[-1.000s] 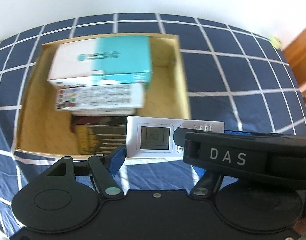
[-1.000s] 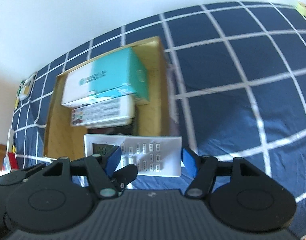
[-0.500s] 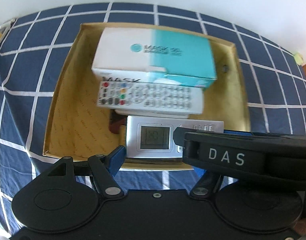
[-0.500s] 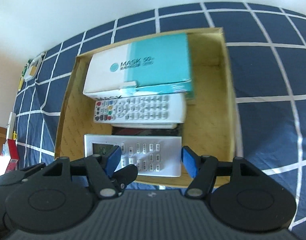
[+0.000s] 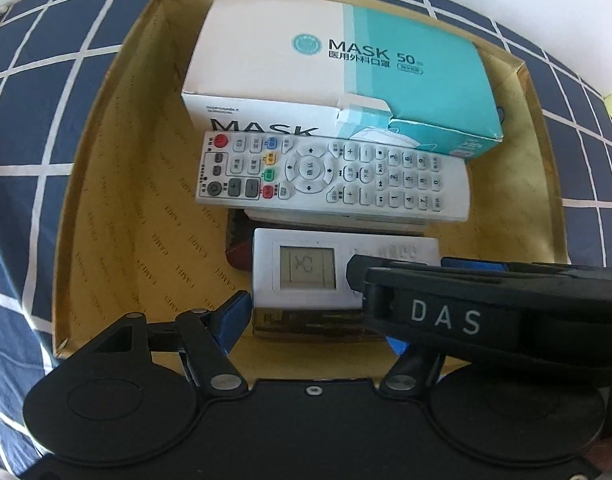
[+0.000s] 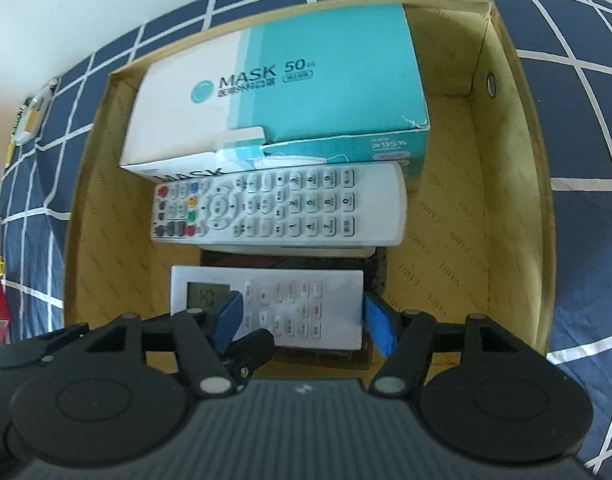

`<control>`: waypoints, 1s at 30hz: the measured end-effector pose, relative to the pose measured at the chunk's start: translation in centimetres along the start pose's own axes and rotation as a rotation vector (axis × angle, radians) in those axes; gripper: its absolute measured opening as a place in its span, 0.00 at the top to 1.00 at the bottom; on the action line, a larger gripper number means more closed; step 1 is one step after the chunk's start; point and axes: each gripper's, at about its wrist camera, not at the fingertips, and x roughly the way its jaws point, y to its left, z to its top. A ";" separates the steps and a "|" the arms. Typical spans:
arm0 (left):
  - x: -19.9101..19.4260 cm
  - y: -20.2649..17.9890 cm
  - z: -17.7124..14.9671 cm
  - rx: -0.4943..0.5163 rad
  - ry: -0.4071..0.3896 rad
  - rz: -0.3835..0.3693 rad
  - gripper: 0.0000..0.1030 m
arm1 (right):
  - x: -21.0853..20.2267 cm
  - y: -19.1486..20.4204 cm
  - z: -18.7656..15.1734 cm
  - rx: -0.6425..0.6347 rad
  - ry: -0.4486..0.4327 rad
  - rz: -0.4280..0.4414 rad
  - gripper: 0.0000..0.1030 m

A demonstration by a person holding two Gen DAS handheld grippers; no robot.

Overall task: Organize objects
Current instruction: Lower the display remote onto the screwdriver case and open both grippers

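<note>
Box [image 6: 506, 128], cardboard, on the checked cloth [image 6: 586, 120], already held a mask carton [image 6: 306, 92] against its far wall and a long white remote [image 6: 282, 206] just before that. Nearest the box's front wall, the display remote [image 6: 306, 304] hung low over dark packets, not yet released: left gripper [image 5: 318, 320] pinched its screen end, right gripper [image 6: 300, 314] its keypad end. Setting it down looked the sole step left.
</note>
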 end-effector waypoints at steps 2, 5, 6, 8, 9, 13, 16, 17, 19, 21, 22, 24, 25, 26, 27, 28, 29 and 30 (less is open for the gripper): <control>0.2 0.0 0.2 0.005 -0.002 -0.001 0.35 | 0.3 0.0 0.2 -0.006 -0.002 -0.006 0.36; 0.5 0.0 0.5 0.015 0.004 0.000 0.34 | 0.5 -0.1 0.5 -0.007 -0.005 -0.018 0.36; 0.6 0.1 0.6 0.014 0.012 -0.003 0.34 | 0.6 -0.2 0.6 -0.004 -0.004 -0.017 0.36; 0.7 0.3 0.6 0.014 0.016 -0.010 0.33 | 0.7 -0.3 0.7 -0.002 -0.003 -0.016 0.36; 0.7 0.3 0.6 0.016 0.018 -0.012 0.33 | 0.7 -0.4 0.7 0.000 -0.001 -0.015 0.36; 1.0 0.2 1.0 0.015 0.022 -0.021 0.30 | 1.0 -0.8 0.9 0.025 0.013 -0.008 0.36; 0.9 0.5 0.9 0.005 0.023 -0.024 0.30 | 1.0 -1.1 1.1 0.044 0.021 0.001 0.36; 0.9 0.6 0.9 0.003 0.024 -0.020 0.30 | 1.0 -1.1 1.1 0.051 0.023 0.004 0.36; 0.7 0.7 0.9 0.002 0.025 -0.006 0.30 | 0.8 -1.3 1.3 0.056 0.021 0.003 0.35; 0.4 0.7 0.9 0.012 0.023 0.004 0.30 | 0.5 -1.5 1.3 0.067 0.017 0.003 0.35; 0.2 0.8 0.9 0.015 0.023 0.005 0.30 | 0.4 -1.6 1.3 0.072 0.015 0.007 0.35; -0.1 1.0 0.8 0.011 0.022 0.011 0.30 | 0.0 -1.8 1.4 0.079 0.009 0.009 0.34; -0.3 1.1 0.8 0.012 0.022 0.013 0.30 | -0.1 -1.8 1.4 0.079 0.007 0.010 0.34; -0.5 1.1 0.9 0.014 0.021 0.016 0.29 | -0.4 -1.9 1.4 0.079 0.005 0.011 0.34; -0.7 1.1 0.8 0.017 0.018 0.018 0.28 | -0.6 -1.9 1.4 0.079 0.001 0.012 0.34; -0.8 0.8 0.9 0.020 0.016 0.022 0.27 | -0.8 -1.9 1.4 0.076 -0.002 0.012 0.34; -1.1 0.8 0.9 0.024 0.014 0.026 0.27 | -1.1 -2.0 1.4 0.073 -0.007 0.011 0.34; -1.3 0.8 0.8 0.029 0.012 0.030 0.26 | -1.4 -2.0 1.4 0.072 -0.013 0.010 0.33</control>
